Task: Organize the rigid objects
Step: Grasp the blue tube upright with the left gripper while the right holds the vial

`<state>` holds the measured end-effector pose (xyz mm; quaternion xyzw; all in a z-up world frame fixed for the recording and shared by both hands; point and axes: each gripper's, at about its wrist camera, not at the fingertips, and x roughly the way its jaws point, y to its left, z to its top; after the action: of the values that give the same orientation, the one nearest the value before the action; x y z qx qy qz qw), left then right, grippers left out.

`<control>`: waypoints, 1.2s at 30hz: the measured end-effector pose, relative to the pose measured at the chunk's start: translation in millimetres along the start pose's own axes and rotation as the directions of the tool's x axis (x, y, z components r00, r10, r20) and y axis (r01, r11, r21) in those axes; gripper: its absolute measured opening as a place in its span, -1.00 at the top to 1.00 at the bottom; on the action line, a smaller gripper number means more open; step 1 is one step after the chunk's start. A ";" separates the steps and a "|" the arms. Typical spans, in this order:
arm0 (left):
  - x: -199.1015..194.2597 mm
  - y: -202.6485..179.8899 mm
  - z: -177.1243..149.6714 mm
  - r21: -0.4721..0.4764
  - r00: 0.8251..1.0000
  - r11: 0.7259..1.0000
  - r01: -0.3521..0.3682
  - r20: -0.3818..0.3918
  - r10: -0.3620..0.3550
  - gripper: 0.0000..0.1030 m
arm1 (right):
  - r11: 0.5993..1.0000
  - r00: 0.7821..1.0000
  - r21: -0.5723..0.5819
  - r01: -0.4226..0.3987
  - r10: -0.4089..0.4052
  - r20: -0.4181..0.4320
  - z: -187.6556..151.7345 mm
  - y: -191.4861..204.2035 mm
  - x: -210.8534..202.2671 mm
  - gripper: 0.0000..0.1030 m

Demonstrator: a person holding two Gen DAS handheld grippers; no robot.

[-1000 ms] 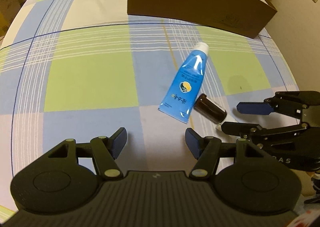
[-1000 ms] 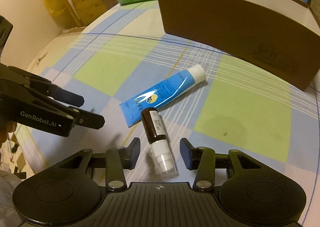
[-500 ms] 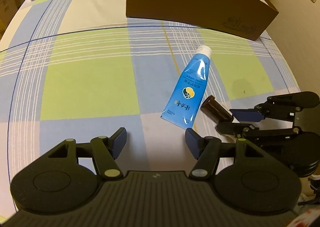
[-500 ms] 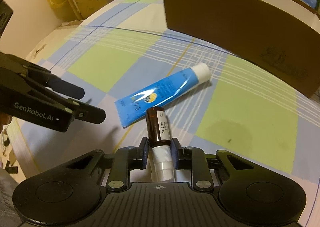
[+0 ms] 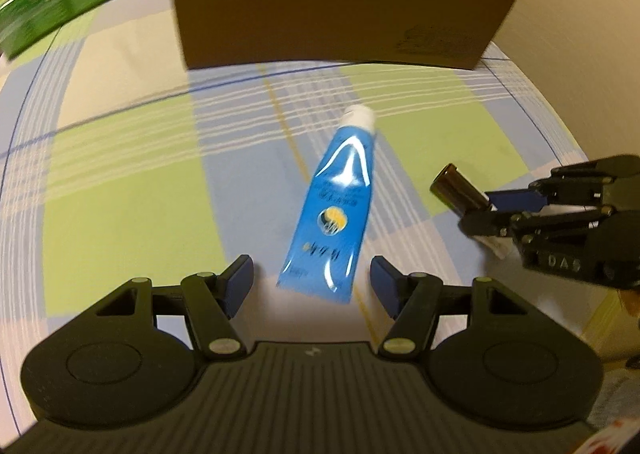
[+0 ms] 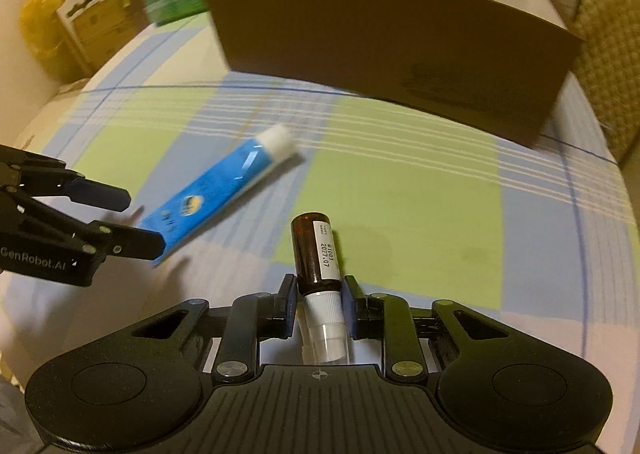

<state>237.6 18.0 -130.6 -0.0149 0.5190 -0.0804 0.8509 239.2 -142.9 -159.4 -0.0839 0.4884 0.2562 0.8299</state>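
Observation:
A small brown bottle (image 6: 316, 250) with a white cap is held in my right gripper (image 6: 319, 296), shut on its neck and lifted off the cloth; it also shows in the left wrist view (image 5: 456, 190), where the right gripper (image 5: 486, 210) is at the right. A blue tube (image 5: 336, 214) with a white cap lies on the checked cloth. My left gripper (image 5: 312, 282) is open, its fingers either side of the tube's flat end. The tube also shows in the right wrist view (image 6: 224, 194), with the left gripper (image 6: 136, 222) at its end.
A large brown cardboard box (image 5: 332, 10) stands at the far side of the table; it also shows in the right wrist view (image 6: 384, 54). Green packages (image 5: 52, 10) lie at the far left. The table edge runs close on the right.
My right gripper closed on the brown bottle and lifted it off the cloth. My left gripper moved forward so its open fingers now straddle the tube's flat end.

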 end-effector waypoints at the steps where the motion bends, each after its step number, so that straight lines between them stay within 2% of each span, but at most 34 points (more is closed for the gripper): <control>1: 2.6 -2.4 2.7 0.017 1.000 1.000 0.003 0.004 -0.003 -0.18 | 1.000 1.000 0.011 0.009 -0.009 0.002 0.5 -4.0 -0.3 0.60; 9: 27.8 -12.7 28.8 0.118 1.000 0.993 -0.001 0.021 -0.001 -0.13 | 0.995 0.998 0.078 0.063 -0.064 0.006 6.4 -28.0 -1.0 0.60; 18: 47.4 -18.5 48.0 0.183 0.999 0.983 -0.005 0.034 -0.001 -0.06 | 0.991 0.998 0.114 0.066 -0.068 0.009 9.8 -39.7 1.6 0.60; 19: 47.9 -19.0 48.4 0.186 0.999 0.983 -0.003 0.036 -0.004 -0.03 | 0.991 0.998 0.114 0.066 -0.067 0.010 9.7 -40.1 1.5 0.60; 21: 46.5 -20.7 47.4 0.190 0.999 0.982 0.005 0.043 -0.014 0.25 | 0.991 0.998 0.116 0.065 -0.067 0.012 10.0 -40.3 2.4 0.60; 22: 45.6 -21.5 46.4 0.190 0.999 0.982 0.008 0.046 -0.017 0.32 | 0.991 0.998 0.118 0.064 -0.066 0.013 9.8 -40.6 2.4 0.60; 27: 40.9 -21.8 37.9 0.152 0.999 0.988 -0.011 0.053 0.003 0.33 | 0.991 0.998 0.114 0.063 -0.066 0.019 9.6 -41.6 2.5 0.60; 36: 18.9 -12.7 6.4 0.019 0.995 0.995 -0.095 0.034 0.094 0.32 | 0.992 0.997 0.104 0.069 -0.073 0.038 5.2 -38.5 0.4 0.60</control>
<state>250.3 2.2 -142.9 0.0172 0.5040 -0.0451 0.8623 262.8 -173.7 -161.4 -0.0532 0.4801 0.2030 0.8517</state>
